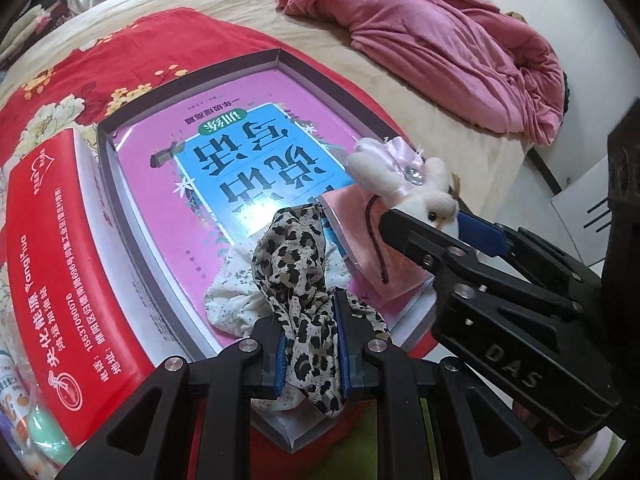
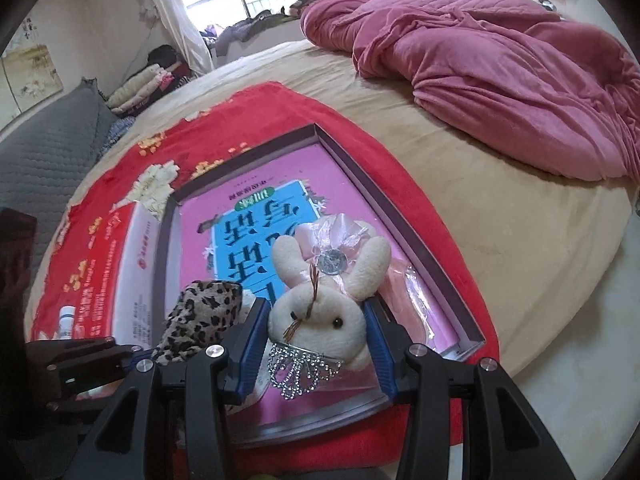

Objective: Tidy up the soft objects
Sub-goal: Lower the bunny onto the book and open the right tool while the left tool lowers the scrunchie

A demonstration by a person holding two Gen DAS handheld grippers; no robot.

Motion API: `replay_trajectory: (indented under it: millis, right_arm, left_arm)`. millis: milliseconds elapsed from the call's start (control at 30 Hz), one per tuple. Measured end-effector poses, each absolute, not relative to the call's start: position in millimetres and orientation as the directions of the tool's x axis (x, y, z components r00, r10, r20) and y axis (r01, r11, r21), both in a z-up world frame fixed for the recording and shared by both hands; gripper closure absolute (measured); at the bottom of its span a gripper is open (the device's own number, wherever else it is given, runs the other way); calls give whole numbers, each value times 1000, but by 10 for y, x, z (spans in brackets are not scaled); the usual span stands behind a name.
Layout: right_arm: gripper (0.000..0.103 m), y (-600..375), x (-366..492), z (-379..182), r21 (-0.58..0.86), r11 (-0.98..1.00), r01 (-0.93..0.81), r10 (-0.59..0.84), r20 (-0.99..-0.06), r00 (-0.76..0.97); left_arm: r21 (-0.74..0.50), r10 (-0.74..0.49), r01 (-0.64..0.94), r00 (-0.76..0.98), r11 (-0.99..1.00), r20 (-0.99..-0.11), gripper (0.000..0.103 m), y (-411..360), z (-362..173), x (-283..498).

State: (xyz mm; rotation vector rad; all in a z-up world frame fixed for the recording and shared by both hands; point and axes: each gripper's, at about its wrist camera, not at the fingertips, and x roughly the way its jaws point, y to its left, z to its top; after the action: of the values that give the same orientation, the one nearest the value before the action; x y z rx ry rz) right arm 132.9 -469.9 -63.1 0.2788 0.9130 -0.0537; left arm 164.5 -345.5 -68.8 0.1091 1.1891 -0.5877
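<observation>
My left gripper is shut on a leopard-print cloth, held over the near end of a shallow dark-rimmed box with a pink and blue book inside. My right gripper is shut on the head of a white plush rabbit with a pink bow, also over the box. The rabbit and right gripper show at the right of the left wrist view. The leopard cloth and left gripper show at the lower left of the right wrist view. A white floral cloth and a pink pouch lie on the book.
The box lies on a red flowered blanket on a beige bed. A red and white carton lies left of the box. A rumpled pink quilt covers the far right of the bed. A grey cushion is at left.
</observation>
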Motion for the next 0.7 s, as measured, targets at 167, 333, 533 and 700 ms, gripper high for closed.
replay_trajectory:
  millis: [167, 333, 533, 700]
  right_arm:
    - [55, -4738, 1383, -724, 244, 954, 175, 94, -795, 600]
    - [54, -4762, 1386, -755, 253, 950, 182, 99, -800, 592]
    - [44, -4745, 1373, -721, 250, 953, 173, 97, -790, 605]
    - [41, -4744, 1328, -663, 245, 954, 174, 86, -777, 623]
  left_arm:
    - [-224, -375, 485, 238, 845, -896, 83, -3468, -714, 1650]
    - [-222, -371, 484, 237, 846, -898, 82, -3476, -735, 1654]
    - [-224, -372, 485, 233, 845, -899, 82, -3485, -751, 1667]
    - [-224, -372, 485, 233, 845, -899, 81, -3490, -758, 1671]
